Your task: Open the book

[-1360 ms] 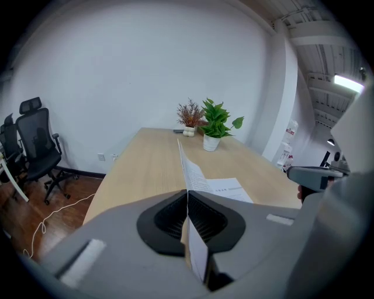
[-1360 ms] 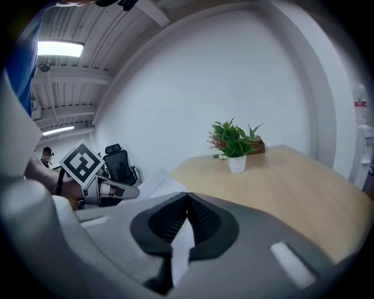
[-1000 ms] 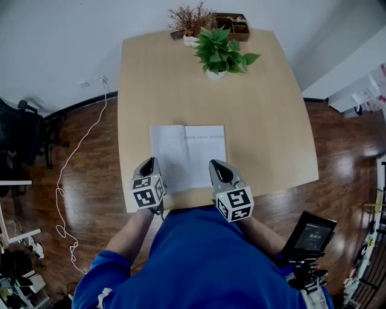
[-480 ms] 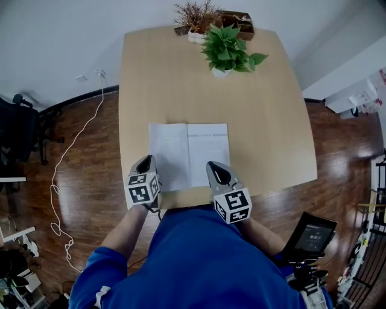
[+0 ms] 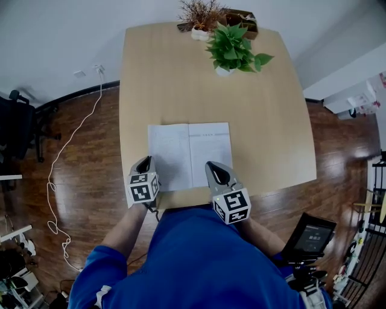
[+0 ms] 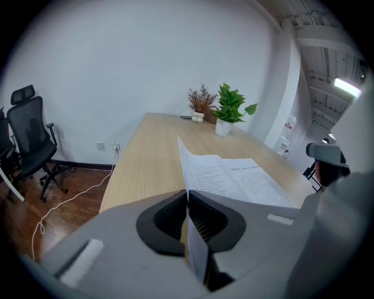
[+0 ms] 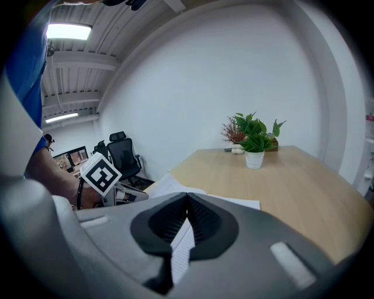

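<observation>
The book [image 5: 190, 154] lies open with white printed pages on the near part of the wooden table [image 5: 181, 78]. My left gripper [image 5: 146, 164] sits at the book's near left corner, its jaws shut on the edge of a left page; that sheet stands on edge between the jaws in the left gripper view [image 6: 187, 197]. At the near right corner my right gripper [image 5: 216, 169] is shut on a right page, whose paper shows between the jaws [image 7: 187, 204]. The open book [image 6: 234, 175] spreads beyond the left jaws. The left gripper's marker cube [image 7: 100, 173] appears in the right gripper view.
A green potted plant [image 5: 232, 51], a dried plant [image 5: 199, 15] and a wooden box [image 5: 244, 18] stand at the table's far edge. A black office chair [image 6: 29, 134] and a white cable [image 5: 66, 163] are on the wood floor at left. A dark tablet-like device [image 5: 313, 232] is at lower right.
The left gripper has sunk a little toward the table's near edge with its page. The book stays open and flat. The right gripper has barely shifted.
</observation>
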Demonstrator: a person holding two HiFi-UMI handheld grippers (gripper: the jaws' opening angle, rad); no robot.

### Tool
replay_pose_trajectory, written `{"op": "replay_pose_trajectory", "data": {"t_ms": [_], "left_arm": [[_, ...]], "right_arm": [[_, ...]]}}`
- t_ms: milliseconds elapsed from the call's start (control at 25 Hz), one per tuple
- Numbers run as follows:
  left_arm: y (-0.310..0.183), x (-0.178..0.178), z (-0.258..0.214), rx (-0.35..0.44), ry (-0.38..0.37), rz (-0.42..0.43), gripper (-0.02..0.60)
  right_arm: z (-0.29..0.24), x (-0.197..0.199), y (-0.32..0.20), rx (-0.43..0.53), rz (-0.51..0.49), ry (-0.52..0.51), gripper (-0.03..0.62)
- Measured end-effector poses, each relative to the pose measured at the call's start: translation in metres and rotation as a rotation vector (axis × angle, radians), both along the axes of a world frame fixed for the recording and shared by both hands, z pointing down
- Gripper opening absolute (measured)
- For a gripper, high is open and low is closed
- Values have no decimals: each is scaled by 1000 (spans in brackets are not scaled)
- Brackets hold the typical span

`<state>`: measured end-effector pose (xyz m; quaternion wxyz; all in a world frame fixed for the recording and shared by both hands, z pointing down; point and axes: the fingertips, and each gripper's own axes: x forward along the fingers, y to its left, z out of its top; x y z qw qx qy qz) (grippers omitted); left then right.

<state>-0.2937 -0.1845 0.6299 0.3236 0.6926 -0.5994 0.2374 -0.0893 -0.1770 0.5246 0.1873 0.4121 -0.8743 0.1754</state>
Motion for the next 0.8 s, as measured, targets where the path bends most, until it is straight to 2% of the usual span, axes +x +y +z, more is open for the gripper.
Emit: {"op": "replay_pose_trajectory", "data": {"t_ms": [800], "left_arm": [[-3, 3, 47, -118, -166, 82, 23]], "right_arm": [[10, 11, -7, -24, 29, 11, 3]]}}
